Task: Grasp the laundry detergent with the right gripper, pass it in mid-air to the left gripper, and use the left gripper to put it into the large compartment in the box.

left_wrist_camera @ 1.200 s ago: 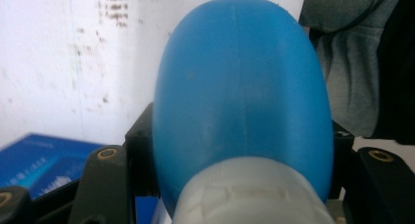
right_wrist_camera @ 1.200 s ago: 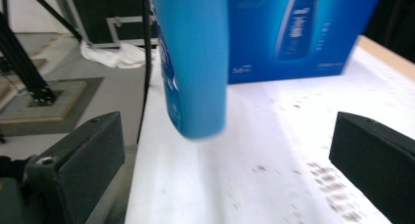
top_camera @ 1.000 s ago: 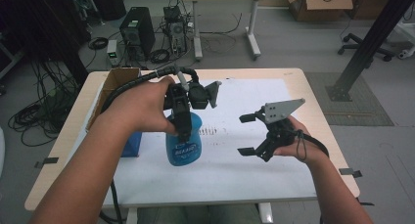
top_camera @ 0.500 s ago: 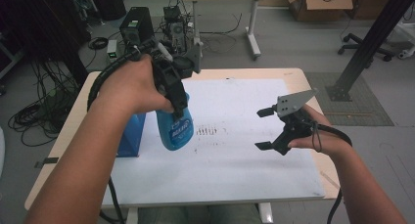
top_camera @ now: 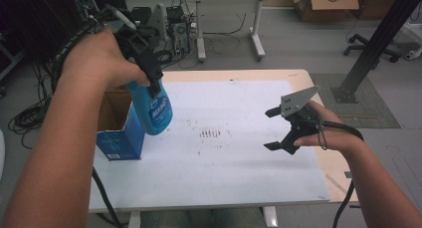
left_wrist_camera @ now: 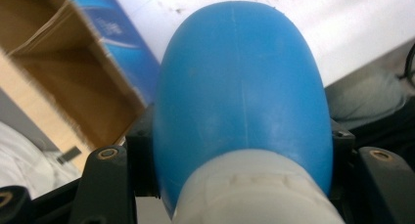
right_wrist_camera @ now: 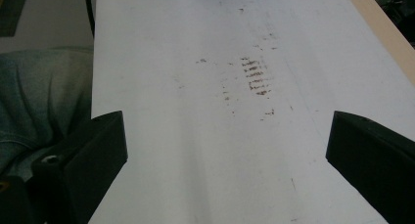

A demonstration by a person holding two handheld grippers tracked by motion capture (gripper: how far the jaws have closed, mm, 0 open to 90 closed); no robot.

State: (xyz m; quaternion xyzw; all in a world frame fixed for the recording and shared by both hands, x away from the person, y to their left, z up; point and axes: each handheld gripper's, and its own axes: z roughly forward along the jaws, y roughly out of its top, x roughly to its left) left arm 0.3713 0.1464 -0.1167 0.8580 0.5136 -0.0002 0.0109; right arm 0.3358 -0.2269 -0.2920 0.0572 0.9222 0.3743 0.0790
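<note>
Bottle point(top_camera: 152, 108) is now hanging clear of the table point(top_camera: 239, 138), lifted from its spot on the white sheet and carried toward the open box point(top_camera: 117, 123) at the left, so it is likely being put away. Left gripper point(top_camera: 149, 71) jaws are clamping its neck; it is blue plastic, labelled, white-collared. Right gripper point(top_camera: 278, 128) jaws are standing wide, empty.

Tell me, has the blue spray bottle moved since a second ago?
Yes. The blue spray bottle, clamped in the left tool, has gone from standing on the white sheet to hanging in the air, up and left, beside the open cardboard box.
</note>
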